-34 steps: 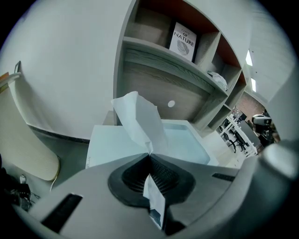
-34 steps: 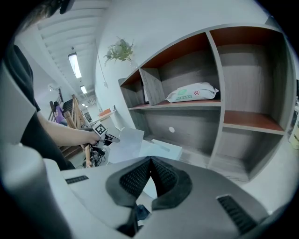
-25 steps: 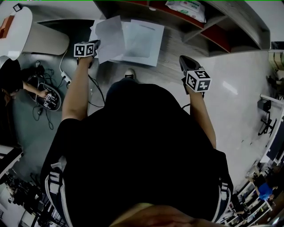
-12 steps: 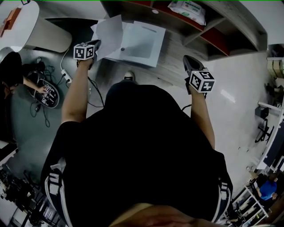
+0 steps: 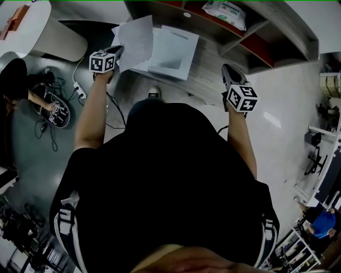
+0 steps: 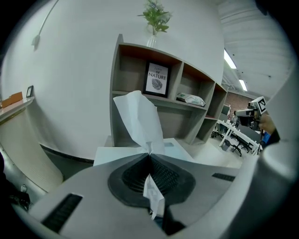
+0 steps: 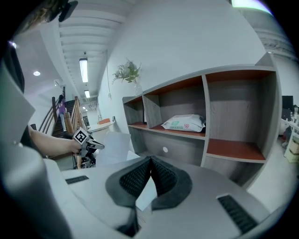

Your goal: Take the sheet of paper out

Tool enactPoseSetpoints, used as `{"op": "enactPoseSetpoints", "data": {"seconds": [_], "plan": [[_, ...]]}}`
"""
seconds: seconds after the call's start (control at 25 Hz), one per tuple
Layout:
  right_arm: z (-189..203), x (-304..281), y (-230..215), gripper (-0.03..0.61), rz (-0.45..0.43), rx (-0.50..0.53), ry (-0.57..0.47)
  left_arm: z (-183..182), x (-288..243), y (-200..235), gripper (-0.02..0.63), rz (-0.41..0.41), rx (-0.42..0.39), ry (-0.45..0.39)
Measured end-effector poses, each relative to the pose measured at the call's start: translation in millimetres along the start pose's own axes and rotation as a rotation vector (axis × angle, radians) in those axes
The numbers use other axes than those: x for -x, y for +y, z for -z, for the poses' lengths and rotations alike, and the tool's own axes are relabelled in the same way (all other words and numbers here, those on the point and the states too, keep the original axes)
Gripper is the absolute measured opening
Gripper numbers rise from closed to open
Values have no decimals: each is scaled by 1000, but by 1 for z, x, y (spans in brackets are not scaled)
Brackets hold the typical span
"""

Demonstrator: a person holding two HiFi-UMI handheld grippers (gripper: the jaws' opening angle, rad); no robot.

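Note:
My left gripper [image 5: 118, 51] is shut on the corner of a white sheet of paper [image 5: 136, 38], which hangs above a flat white tray [image 5: 173, 52] on the low wooden ledge. In the left gripper view the sheet [image 6: 138, 122] stands up from the pinched jaw tips [image 6: 150, 154], with a creased bit of it showing between the pads. Over the tray [image 6: 114, 154] it curls. My right gripper [image 5: 228, 69] is off to the right, shut with nothing in it [image 7: 150, 158]. From there I see the left gripper [image 7: 88, 141] and the sheet [image 7: 114, 147].
A grey shelf unit [image 5: 277, 37] runs along the wall, with a pack of wipes [image 5: 226, 10] in one compartment, a framed picture [image 6: 157, 80] and a plant [image 6: 155, 18] on top. A white curved counter [image 5: 32, 37] stands left; cables [image 5: 53, 112] lie on the floor.
Both grippers have risen a little. The left one has carried the sheet higher, farther from the white tray.

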State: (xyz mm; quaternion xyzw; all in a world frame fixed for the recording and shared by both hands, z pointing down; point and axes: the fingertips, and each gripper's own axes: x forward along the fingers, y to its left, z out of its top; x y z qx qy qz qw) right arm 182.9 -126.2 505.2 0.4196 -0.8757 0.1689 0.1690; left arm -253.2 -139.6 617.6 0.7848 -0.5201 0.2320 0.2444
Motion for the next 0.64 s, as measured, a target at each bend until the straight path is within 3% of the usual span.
{"op": "enactPoseSetpoints", "data": {"seconds": [0.64], "plan": [[-1,25,10,13,16,38,-42,8,27,-17,21,-8,-12,-27]]}}
